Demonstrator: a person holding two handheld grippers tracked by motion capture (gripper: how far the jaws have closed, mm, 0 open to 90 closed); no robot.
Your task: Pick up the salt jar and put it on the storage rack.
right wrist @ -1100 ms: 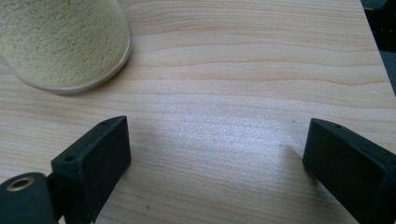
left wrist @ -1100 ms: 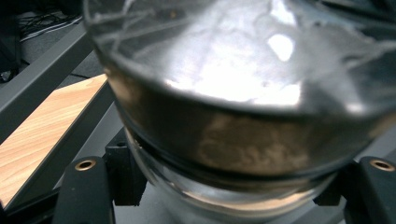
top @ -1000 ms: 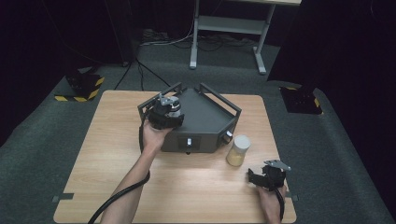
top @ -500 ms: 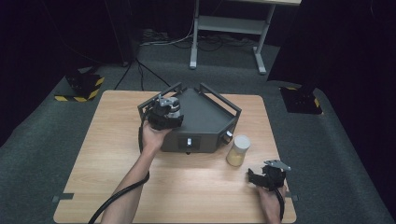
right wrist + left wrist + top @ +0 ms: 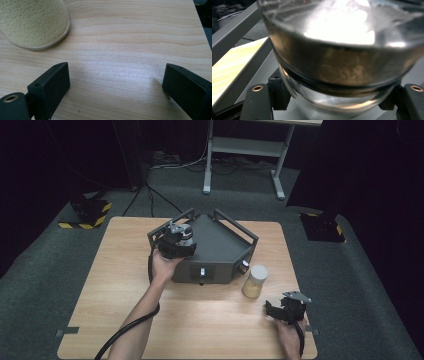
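My left gripper point(image 5: 177, 241) hovers over the left part of a dark grey box-shaped device point(image 5: 220, 251) with rail handles. It is shut on a clear glass jar point(image 5: 183, 232) with a metallic band. In the left gripper view the jar point(image 5: 342, 50) sits close up between the black jaws of the left gripper point(image 5: 334, 101), with the device's rail point(image 5: 234, 30) behind it. My right gripper point(image 5: 274, 310) rests low at the table's front right, open, with nothing between its jaws. A glass jar of yellow powder point(image 5: 254, 281) stands just beyond it, and in the right gripper view this jar point(image 5: 32, 22) is at the upper left of the right gripper point(image 5: 115, 82).
The wooden table point(image 5: 100, 285) stands on grey carpet. A knob point(image 5: 243, 265) sticks out of the device's front right corner. Black-and-yellow floor blocks point(image 5: 87, 212) lie beyond the table's left corner, and a white desk frame point(image 5: 245, 150) stands farther back.
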